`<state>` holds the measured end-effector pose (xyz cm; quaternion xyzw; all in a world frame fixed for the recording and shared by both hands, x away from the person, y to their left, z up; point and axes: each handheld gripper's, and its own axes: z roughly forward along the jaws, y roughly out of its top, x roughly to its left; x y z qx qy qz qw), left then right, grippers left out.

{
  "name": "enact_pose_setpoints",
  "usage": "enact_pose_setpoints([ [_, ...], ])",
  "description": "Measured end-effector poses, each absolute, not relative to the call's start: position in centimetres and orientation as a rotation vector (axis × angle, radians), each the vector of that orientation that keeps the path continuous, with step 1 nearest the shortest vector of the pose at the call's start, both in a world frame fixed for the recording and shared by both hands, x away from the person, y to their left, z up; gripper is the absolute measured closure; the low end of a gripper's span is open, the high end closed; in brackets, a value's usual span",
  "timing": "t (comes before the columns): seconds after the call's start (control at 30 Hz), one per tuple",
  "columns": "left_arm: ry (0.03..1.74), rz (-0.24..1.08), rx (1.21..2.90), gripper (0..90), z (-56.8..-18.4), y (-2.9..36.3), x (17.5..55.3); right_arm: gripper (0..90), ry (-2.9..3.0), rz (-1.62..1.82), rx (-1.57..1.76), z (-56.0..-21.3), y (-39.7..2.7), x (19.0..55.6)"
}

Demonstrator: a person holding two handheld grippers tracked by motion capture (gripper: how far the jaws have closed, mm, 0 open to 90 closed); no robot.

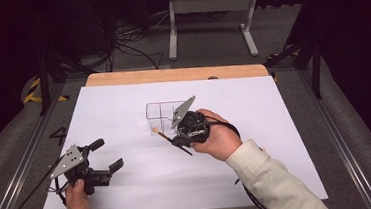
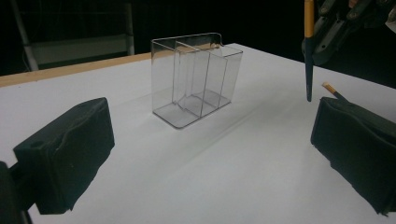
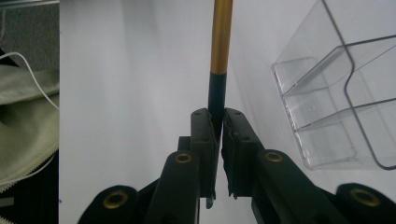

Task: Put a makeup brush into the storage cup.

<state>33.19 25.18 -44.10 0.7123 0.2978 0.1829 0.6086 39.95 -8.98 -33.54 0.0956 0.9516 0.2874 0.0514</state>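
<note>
A white sheet [image 1: 124, 114] covers the tabletop, with a strip of pale wood showing along the far edge. Near the middle of the sheet, a little toward the far edge, stands a clear plastic organiser box [image 1: 160, 117] with upright dividers that split it into compartments; its back wall rises higher than the front. Just beside the box, on its near right side, the right gripper [image 3: 218, 126] is clenched on a slim brush [image 3: 219, 56]: a dark blue-black handle runs into a gold metal band, and a pale tip [image 1: 155, 130] points toward the box. The brush is lifted off the sheet. Near the sheet's near left corner, the left gripper [image 1: 108, 153] is released, its black padded jaws wide apart with nothing between them.
</note>
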Motion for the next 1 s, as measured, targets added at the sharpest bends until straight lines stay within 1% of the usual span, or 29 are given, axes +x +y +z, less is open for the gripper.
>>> enact_pose_setpoints([
  [1.0, 0.688, 0.425, 1.643, 0.4, -44.1, 25.2, 33.2, 83.8, 2.600, 1.393, 0.457, -31.2, -12.1, 40.9],
])
